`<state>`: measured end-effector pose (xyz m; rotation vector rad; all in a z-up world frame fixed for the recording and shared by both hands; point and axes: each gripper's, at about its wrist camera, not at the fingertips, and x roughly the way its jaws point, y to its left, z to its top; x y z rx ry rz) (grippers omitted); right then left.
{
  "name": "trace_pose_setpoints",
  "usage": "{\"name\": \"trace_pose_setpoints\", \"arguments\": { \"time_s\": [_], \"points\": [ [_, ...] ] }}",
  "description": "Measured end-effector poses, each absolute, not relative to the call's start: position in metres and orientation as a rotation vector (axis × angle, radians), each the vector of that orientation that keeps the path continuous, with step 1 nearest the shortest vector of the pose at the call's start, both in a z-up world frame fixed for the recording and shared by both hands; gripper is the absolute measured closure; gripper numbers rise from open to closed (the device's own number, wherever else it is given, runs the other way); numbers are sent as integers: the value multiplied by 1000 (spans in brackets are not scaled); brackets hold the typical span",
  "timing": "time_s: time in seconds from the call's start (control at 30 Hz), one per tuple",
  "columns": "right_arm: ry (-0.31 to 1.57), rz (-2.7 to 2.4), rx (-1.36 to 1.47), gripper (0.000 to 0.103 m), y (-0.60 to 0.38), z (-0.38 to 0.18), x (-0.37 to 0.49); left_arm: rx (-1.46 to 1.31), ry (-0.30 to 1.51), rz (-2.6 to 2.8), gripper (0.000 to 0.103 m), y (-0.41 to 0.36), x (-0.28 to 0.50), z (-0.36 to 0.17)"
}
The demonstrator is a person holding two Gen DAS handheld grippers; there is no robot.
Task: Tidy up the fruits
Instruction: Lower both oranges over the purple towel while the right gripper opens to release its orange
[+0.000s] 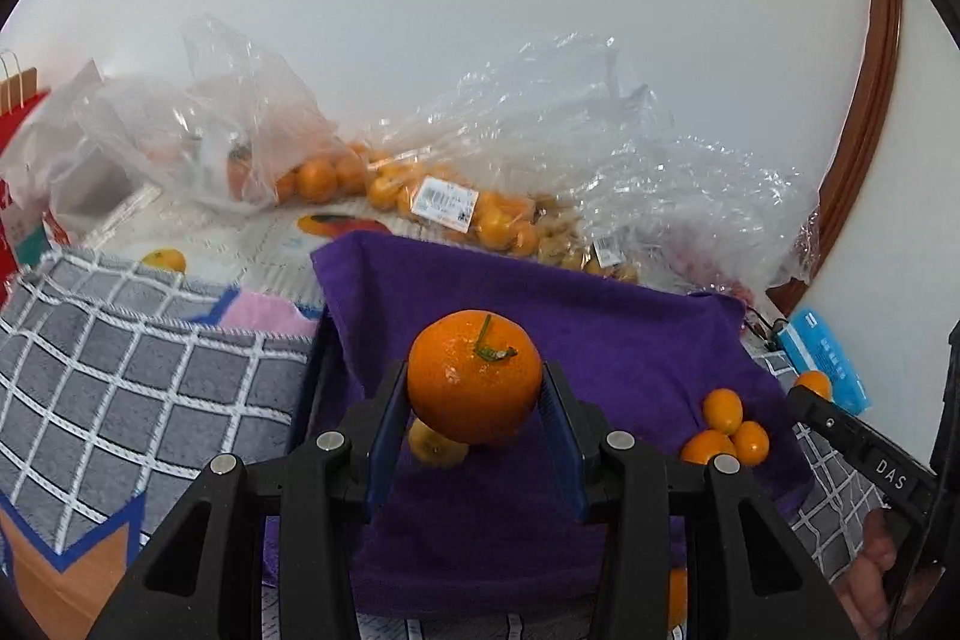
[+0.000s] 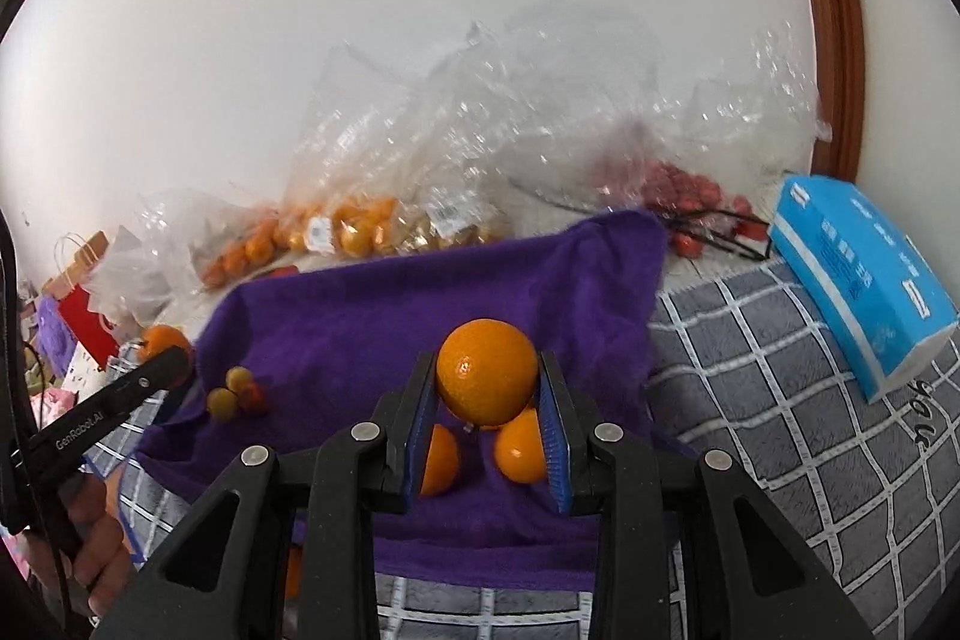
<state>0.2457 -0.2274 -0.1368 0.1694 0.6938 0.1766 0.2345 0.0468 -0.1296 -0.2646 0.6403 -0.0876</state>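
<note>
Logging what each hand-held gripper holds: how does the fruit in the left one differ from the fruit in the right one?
The left orange in the left hand-held gripper shows a green stem on top; the right orange in the right hand-held gripper shows no stem, only smooth peel. The left orange looks deeper orange, the right orange paler and yellower. Both are round, clamped between blue pads, above the purple towel.

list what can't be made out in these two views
- Left wrist view: the fruit under the held orange is mostly hidden by it; type unclear.
- Right wrist view: red fruit behind the purple towel is blurred and covered by plastic bags.
- Both views: bag labels too small to read.
</note>
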Motion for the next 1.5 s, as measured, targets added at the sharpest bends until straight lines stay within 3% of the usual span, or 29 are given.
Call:
{"name": "trace_pose_setpoints", "arguments": {
  "time_s": [0.57, 1.1, 1.5],
  "points": [
    [795, 221, 121, 71, -213, -159, 251, -341, 743, -175, 62, 40, 243, -151],
    [764, 227, 59, 71, -204, -156, 246, -282, 802, -181, 62, 26, 241, -157],
    [703, 194, 76, 51, -208, -150, 242, -273, 832, -191, 62, 25, 241, -156]
  ]
}}
